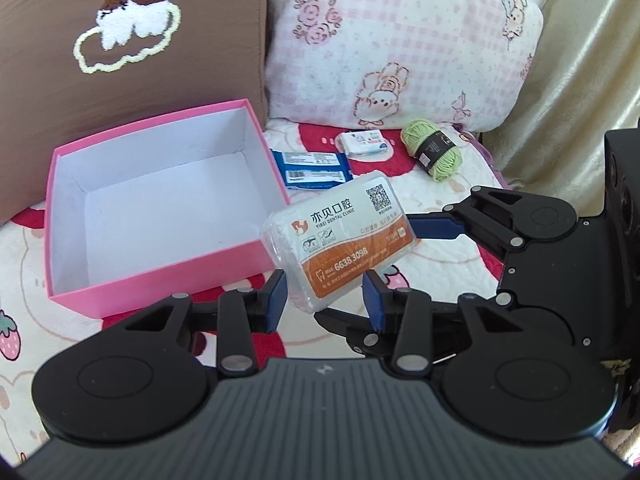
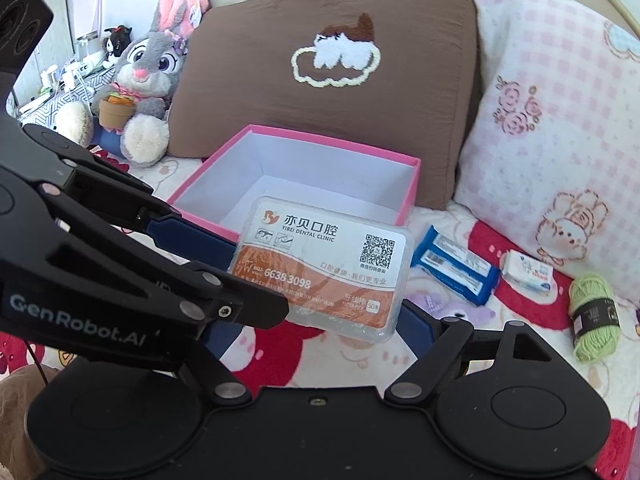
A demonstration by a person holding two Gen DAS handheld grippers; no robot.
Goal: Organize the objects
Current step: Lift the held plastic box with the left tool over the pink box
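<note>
A clear plastic dental floss box [image 1: 340, 240] with an orange and white label hangs in the air just right of an open pink box [image 1: 160, 208]. Both grippers touch it. My left gripper [image 1: 326, 296] has its blue pads at the box's near end. My right gripper [image 2: 320, 300] holds the same floss box [image 2: 324, 268] across its sides; its blue finger [image 1: 436, 228] shows in the left wrist view. The pink box [image 2: 304, 176] is empty, white inside. A blue wipes pack [image 1: 312, 168], a small white tissue pack [image 1: 366, 143] and a green yarn ball [image 1: 434, 155] lie on the blanket.
A brown cushion [image 1: 132, 52] and a pink checked pillow [image 1: 400, 48] stand behind the pink box. A grey plush rabbit [image 2: 148, 80] sits at the far left of the right wrist view. The wipes [image 2: 456, 268], tissues [image 2: 528, 272] and yarn [image 2: 594, 316] lie right of the box.
</note>
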